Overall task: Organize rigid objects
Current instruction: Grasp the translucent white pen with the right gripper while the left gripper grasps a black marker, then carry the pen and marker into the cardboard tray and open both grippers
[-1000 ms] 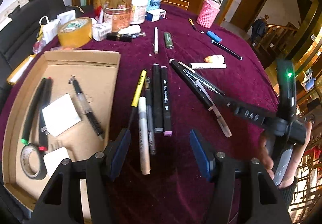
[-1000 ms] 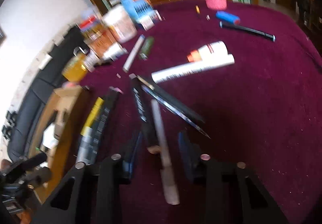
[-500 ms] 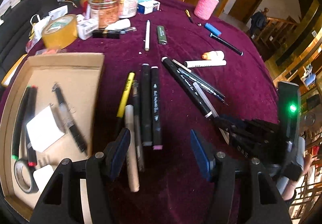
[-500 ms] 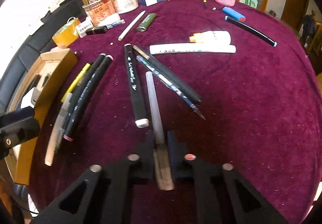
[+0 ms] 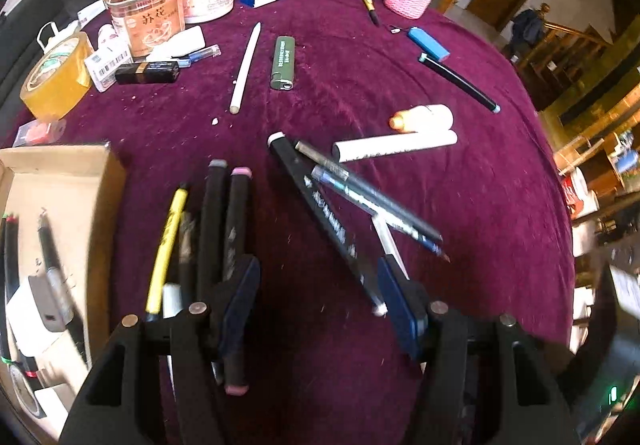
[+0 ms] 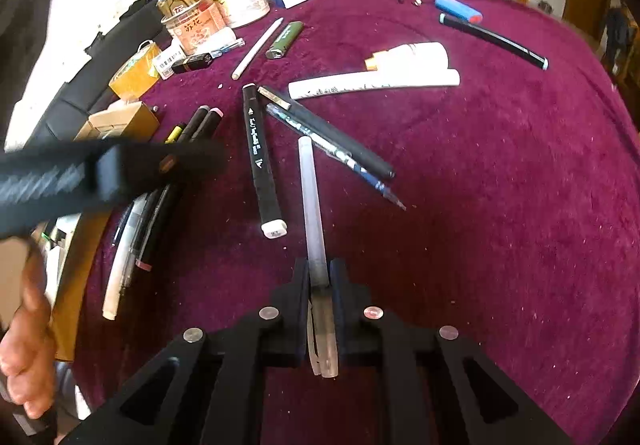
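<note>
Right tongs (image 6: 319, 277) now clamped on clear pen (image 6: 312, 201); left tongs (image 5: 318, 301) released (shifted rightward).

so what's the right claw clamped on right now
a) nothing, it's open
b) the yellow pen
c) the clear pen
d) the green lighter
c: in the right wrist view the right claw is shut on the clear pen, its pads pressing both sides of the barrel, which sticks out ahead over the purple cloth.
</note>
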### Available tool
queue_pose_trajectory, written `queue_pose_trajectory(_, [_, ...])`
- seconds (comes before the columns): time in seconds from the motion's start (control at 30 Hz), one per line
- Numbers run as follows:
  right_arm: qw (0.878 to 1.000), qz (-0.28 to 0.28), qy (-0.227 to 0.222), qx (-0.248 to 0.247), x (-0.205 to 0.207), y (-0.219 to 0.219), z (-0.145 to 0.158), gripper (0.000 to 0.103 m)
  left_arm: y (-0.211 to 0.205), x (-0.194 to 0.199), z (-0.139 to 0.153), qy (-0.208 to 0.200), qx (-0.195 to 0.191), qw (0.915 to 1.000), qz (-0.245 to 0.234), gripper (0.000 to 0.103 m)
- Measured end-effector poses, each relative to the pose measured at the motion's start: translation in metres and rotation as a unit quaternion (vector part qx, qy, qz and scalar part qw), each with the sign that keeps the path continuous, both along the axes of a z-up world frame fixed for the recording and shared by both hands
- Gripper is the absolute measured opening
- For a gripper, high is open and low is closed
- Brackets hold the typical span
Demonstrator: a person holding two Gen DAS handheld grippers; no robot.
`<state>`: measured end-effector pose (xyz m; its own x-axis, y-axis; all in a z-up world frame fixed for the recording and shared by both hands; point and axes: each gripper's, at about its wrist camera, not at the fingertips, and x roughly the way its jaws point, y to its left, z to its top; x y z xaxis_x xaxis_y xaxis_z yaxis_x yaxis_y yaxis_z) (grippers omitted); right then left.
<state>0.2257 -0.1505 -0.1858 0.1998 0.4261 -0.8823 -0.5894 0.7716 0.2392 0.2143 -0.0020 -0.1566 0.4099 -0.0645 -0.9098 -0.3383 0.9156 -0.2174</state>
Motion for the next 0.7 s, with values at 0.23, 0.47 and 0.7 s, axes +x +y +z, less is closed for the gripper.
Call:
queue_pose_trajectory(0.23, [0.999,-0.016,0.024,0.018,0.005,-0.01,-0.002,0.01,-0.013,0.027,-0.021,0.032,0.022,0.9992,0.008,0.048])
queue_pose_trajectory(0.47, [1.0,-0.014,0.021,0.017,0.005,-0.01,-0.002,0.01,-0.015,0.019,-0.026,0.025,0.061,0.9978,0.011,0.019])
queue_pose_trajectory(0.7, [1.0,-0.001,0.012,0.013,0.001,-0.004,-0.002,0.01,-0.022,-0.035,-0.025,0.019,0.087,0.9954,-0.036,0.015])
